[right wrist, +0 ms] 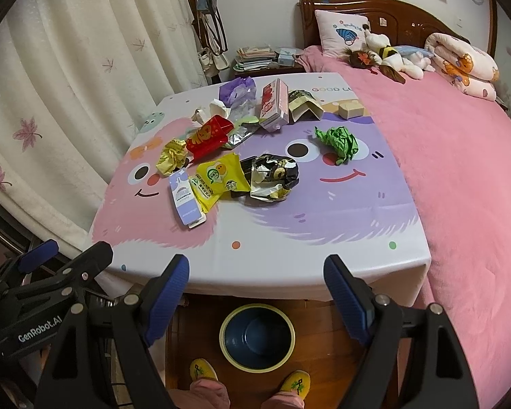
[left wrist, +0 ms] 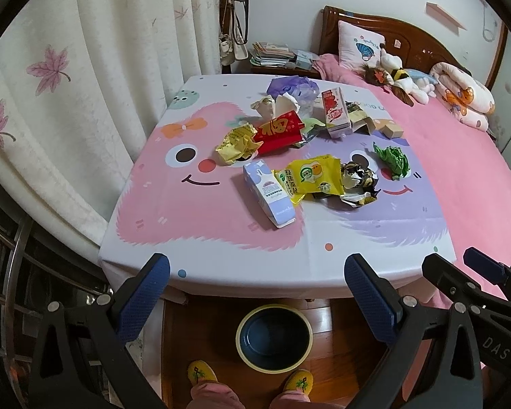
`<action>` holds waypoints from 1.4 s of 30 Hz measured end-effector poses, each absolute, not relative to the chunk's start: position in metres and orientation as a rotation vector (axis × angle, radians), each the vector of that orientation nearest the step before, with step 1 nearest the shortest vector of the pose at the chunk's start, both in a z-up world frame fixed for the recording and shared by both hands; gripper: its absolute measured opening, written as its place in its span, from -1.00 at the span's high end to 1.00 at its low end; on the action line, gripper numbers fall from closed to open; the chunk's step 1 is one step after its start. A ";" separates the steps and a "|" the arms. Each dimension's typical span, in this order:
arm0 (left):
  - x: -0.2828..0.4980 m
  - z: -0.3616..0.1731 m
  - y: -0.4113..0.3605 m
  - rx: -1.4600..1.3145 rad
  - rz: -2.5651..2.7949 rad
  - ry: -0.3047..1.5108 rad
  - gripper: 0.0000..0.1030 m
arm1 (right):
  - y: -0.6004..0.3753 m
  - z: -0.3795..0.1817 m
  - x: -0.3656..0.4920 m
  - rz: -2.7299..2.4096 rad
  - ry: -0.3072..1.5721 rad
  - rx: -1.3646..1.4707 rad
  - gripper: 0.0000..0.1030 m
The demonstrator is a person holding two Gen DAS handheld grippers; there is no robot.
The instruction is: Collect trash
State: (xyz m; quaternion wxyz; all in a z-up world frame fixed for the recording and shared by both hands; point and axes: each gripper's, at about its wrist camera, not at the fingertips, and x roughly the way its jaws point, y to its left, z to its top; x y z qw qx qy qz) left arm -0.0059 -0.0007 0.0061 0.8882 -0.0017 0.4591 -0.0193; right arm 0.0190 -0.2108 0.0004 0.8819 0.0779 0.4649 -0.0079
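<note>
Where trash (left wrist: 303,146) litters cartoon tablecloth (right wrist: 323,238), bin (right wrist: 257,335) below, bed (right wrist: 460,170) beside

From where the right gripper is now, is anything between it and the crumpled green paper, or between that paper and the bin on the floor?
Nothing visible blocks either path. The right gripper is open at the near table edge, with bare tablecloth up to the green paper. The bin stands open on the floor just below that edge.
</note>
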 end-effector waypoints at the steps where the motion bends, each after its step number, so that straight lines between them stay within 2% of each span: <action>1: -0.007 0.007 -0.002 -0.005 -0.041 0.952 -0.97 | -0.211 0.000 0.019 -0.017 0.968 0.162 -0.59; 24: -0.022 0.008 -0.015 -0.018 0.017 0.947 -0.97 | -0.224 0.001 0.015 0.092 0.954 0.167 -0.59; 42: -0.036 -0.014 -0.022 -0.062 0.068 1.016 -0.97 | -0.229 -0.018 0.014 0.166 0.995 0.183 -0.58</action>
